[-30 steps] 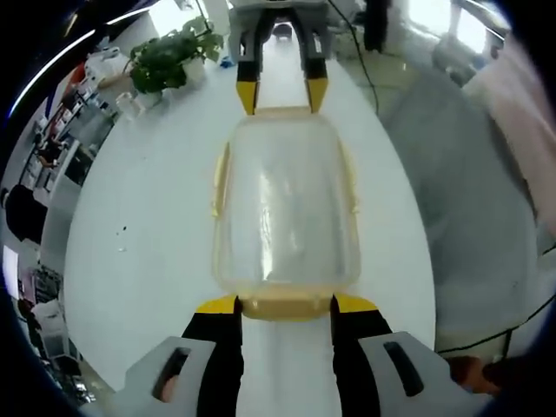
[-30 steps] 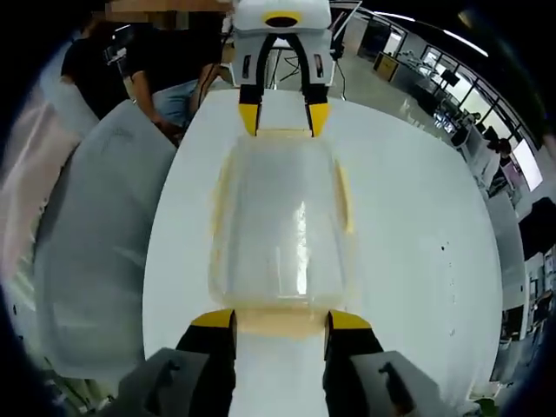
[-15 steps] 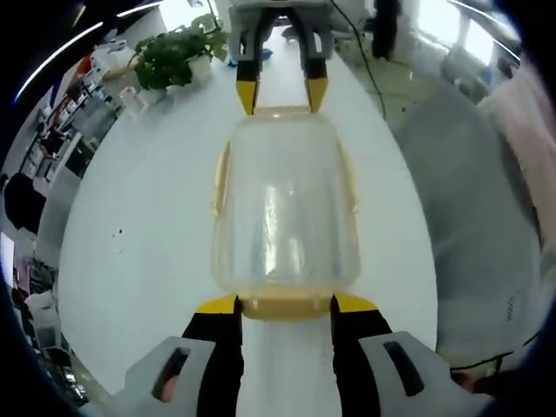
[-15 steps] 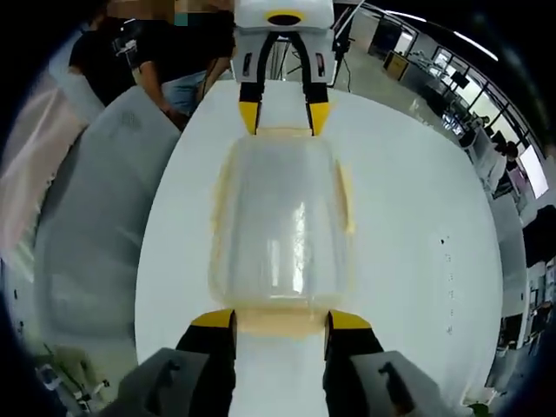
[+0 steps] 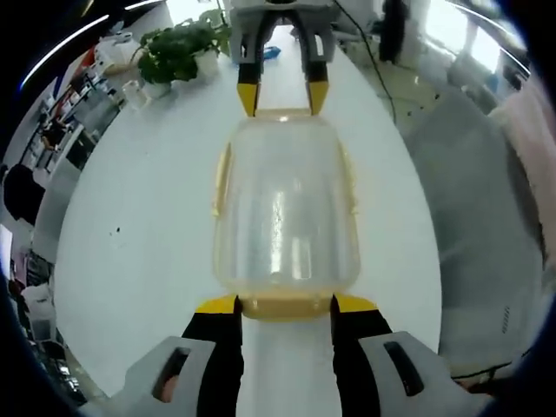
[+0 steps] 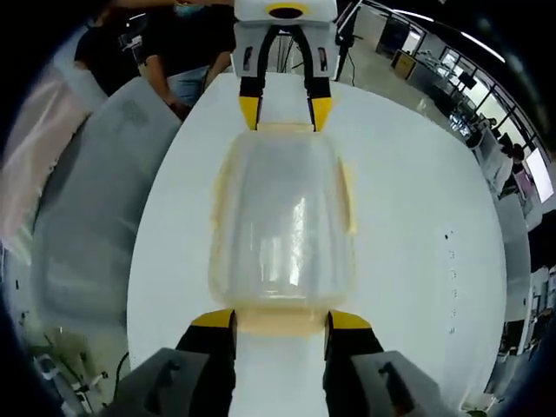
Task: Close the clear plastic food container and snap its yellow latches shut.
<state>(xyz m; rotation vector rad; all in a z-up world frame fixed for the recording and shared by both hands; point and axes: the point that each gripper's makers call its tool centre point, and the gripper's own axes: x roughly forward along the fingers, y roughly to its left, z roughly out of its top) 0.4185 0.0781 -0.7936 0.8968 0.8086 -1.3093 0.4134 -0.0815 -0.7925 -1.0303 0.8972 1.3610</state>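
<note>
Two grippers face each other across my white bench (image 5: pixel 130 261), with the clear plastic food container with yellow latches (image 5: pixel 285 208) lying lengthwise between them.

In the left gripper view, my left gripper (image 5: pixel 285 304) rises from 6 o'clock, its yellow-tipped fingers (image 5: pixel 219 305) spread about as wide as the container's near end. The yellow end latch (image 5: pixel 287 306) sits between those tips; whether they press it I cannot tell. A green potted plant (image 5: pixel 178 50) stands at 11 o'clock, and my right gripper (image 5: pixel 282 97) reaches in at 12 o'clock.

In the right gripper view, my right gripper (image 6: pixel 280 320) brackets the opposite latch (image 6: pixel 280 321) the same way, fingers apart. Grey plastic sheeting (image 6: pixel 95 200) lies at 9 o'clock.
</note>
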